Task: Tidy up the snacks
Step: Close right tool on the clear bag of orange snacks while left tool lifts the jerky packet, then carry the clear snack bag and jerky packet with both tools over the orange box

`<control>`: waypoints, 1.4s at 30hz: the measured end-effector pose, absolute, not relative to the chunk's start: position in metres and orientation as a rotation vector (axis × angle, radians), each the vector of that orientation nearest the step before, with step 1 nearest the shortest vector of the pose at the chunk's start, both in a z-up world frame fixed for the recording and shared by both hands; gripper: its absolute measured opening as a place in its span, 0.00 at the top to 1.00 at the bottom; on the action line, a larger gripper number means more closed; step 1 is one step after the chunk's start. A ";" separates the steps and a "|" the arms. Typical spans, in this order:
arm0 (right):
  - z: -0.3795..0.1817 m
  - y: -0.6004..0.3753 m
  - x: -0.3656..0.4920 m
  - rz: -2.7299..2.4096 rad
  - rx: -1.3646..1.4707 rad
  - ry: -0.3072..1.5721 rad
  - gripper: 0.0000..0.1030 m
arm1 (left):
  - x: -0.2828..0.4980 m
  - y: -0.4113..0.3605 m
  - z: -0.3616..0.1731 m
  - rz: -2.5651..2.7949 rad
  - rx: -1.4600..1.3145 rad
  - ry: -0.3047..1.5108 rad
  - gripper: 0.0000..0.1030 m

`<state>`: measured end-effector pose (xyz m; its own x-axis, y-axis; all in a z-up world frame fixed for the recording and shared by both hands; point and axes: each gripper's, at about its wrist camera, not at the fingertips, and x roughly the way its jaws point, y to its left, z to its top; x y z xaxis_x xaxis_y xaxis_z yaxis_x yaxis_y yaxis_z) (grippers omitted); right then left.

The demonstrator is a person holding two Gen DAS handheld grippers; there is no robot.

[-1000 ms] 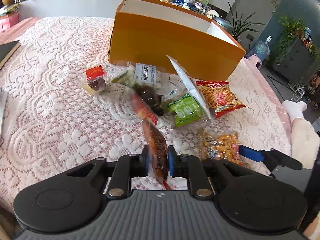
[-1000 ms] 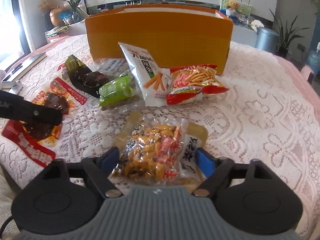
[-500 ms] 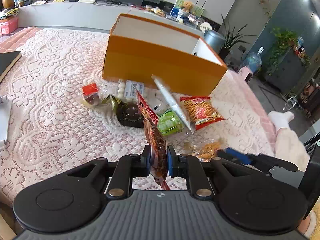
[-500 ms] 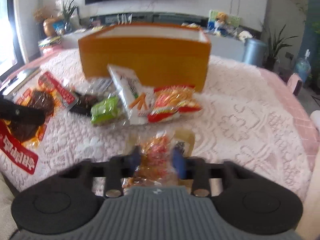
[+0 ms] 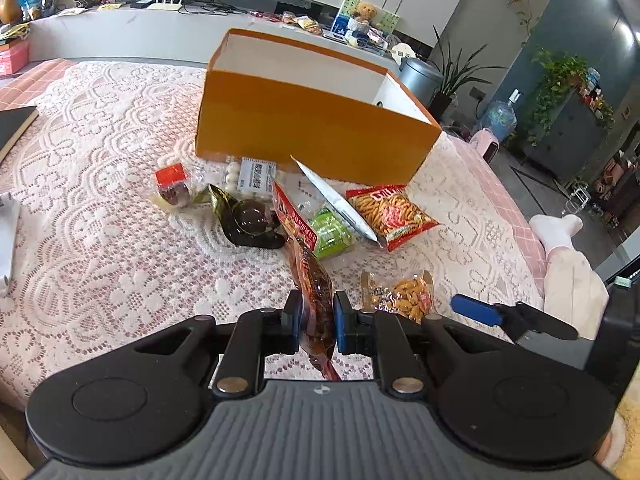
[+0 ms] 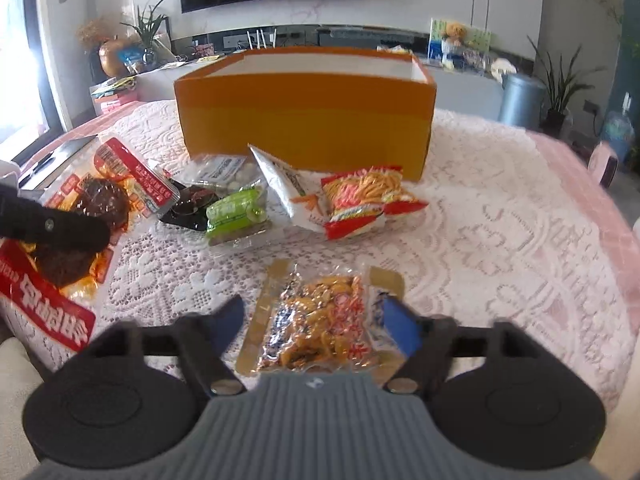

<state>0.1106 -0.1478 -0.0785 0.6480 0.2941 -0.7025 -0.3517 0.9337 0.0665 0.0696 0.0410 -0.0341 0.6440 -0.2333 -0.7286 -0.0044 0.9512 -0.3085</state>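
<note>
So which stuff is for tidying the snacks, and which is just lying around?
For the job: orange box, red meat packet in left gripper, nut packet between open right gripper, chip bag.
Lying about: book, bin.

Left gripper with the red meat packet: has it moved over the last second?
Yes. The left gripper, shut on the red meat packet, has risen and pulled back: the orange box looks smaller and its white interior now shows.
</note>
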 end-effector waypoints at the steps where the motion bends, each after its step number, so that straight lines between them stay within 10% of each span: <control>1: -0.081 -0.147 0.113 0.368 -0.073 0.790 0.22 | 0.070 0.040 -0.035 -0.135 -0.294 0.866 0.83; 12: -0.111 -0.133 0.133 0.337 -0.132 0.875 0.09 | 0.074 0.047 -0.048 -0.134 -0.310 0.891 0.83; 18: -0.108 -0.135 0.129 0.337 -0.158 0.853 0.22 | 0.073 0.046 -0.050 -0.142 -0.304 0.893 0.83; 21: -0.101 -0.142 0.126 0.333 -0.119 0.832 0.48 | 0.071 0.047 -0.048 -0.141 -0.310 0.887 0.83; 42: -0.050 -0.149 0.107 0.359 -0.111 0.678 0.64 | 0.070 0.053 -0.032 -0.126 -0.322 0.835 0.83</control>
<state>0.1073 -0.1493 -0.0501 0.7200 0.2882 -0.6314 -0.3596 0.9330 0.0157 0.0699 0.0526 -0.0323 0.6667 -0.2353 -0.7072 -0.0162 0.9441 -0.3294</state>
